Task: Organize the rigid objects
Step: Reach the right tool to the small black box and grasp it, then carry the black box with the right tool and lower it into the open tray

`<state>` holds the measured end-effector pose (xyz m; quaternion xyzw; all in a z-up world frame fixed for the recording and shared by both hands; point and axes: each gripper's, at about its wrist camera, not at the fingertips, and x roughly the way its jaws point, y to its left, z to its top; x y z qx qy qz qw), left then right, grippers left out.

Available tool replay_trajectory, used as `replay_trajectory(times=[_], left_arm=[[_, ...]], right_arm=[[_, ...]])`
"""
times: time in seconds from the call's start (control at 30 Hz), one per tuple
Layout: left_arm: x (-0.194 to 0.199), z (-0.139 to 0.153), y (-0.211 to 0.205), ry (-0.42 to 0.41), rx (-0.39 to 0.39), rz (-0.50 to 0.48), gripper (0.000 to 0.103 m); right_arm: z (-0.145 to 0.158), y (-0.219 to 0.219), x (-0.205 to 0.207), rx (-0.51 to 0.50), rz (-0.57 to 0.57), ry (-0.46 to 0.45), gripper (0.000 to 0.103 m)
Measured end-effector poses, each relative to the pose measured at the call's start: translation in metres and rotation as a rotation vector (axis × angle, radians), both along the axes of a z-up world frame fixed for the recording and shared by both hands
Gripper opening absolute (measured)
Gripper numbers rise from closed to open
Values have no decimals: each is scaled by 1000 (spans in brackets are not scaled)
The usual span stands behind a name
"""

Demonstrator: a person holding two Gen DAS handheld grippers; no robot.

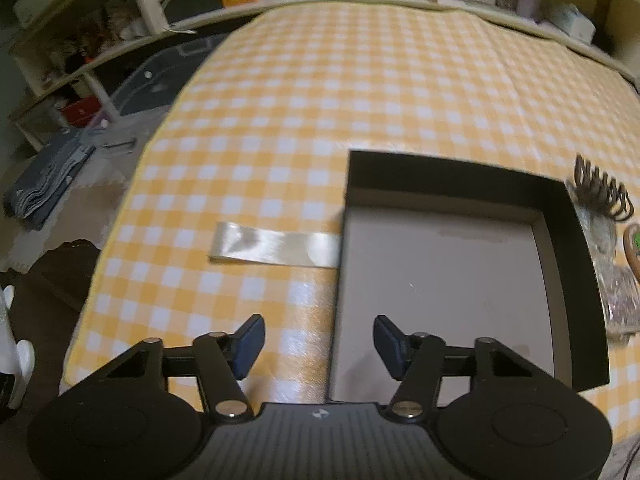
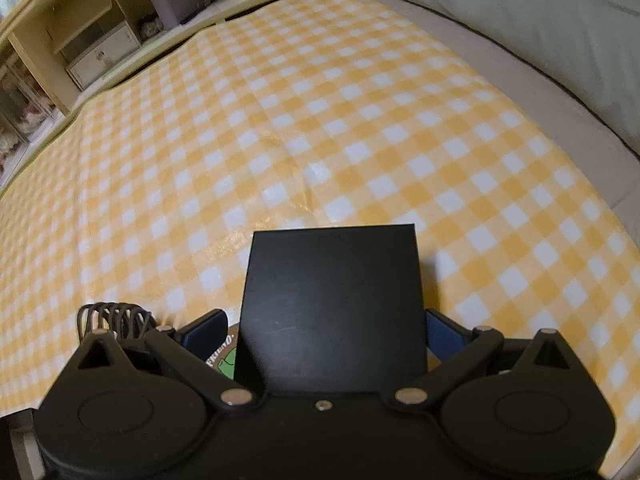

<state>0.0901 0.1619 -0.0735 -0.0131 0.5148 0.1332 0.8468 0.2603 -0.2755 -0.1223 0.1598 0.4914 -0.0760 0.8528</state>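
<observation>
In the left wrist view an open black box (image 1: 576,216) with a grey floor lies on the yellow checked cloth (image 1: 320,92), a shiny ribbon strip (image 1: 276,245) beside its left wall. My left gripper (image 1: 319,344) is open and empty over the box's near left corner. A brown claw hair clip (image 1: 600,192) lies right of the box. In the right wrist view my right gripper (image 2: 326,334) is shut on a flat black lid (image 2: 332,304), held above the cloth (image 2: 280,120). The hair clip (image 2: 114,318) and a round green-printed item (image 2: 224,356) lie below it.
Shelves with boxes and clutter (image 1: 80,40) run along the far edge. A clear storage bin (image 1: 156,80) and folded grey cloth (image 1: 44,184) lie on the floor to the left. A pale cushion (image 2: 520,20) borders the cloth on the right. Clear packets (image 1: 616,280) lie right of the box.
</observation>
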Motion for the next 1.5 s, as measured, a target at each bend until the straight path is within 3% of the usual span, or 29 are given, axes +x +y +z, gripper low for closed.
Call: replay_trajectory(times=[0.17, 0.47, 0.73, 0.8, 0.93, 1.03, 1.3, 1.4, 1.5], left_arm=[[3, -10, -5, 49, 7, -7, 44], [6, -14, -6, 57, -22, 8, 14], [13, -17, -1, 55, -33, 3, 6], [13, -16, -1, 48, -40, 4, 6], [13, -16, 1, 41, -50, 4, 5], [13, -16, 1, 39, -54, 3, 5], [10, -16, 4, 19, -79, 5, 5], [9, -15, 5, 11, -92, 7, 5], [7, -14, 8, 1, -109, 8, 5]], right_arm=[[-9, 6, 8, -70, 17, 38, 103], [-13, 0, 7, -67, 99, 92, 97], [15, 6, -14, -80, 144, -24, 97], [28, 6, -21, -28, 134, -77, 97], [50, 15, -33, 172, 125, -145, 97], [64, 44, -44, 278, 195, -174, 97], [87, 171, -70, 395, 470, -192, 97], [80, 218, -71, 385, 538, -162, 97], [68, 259, -72, 297, 677, -125, 97]])
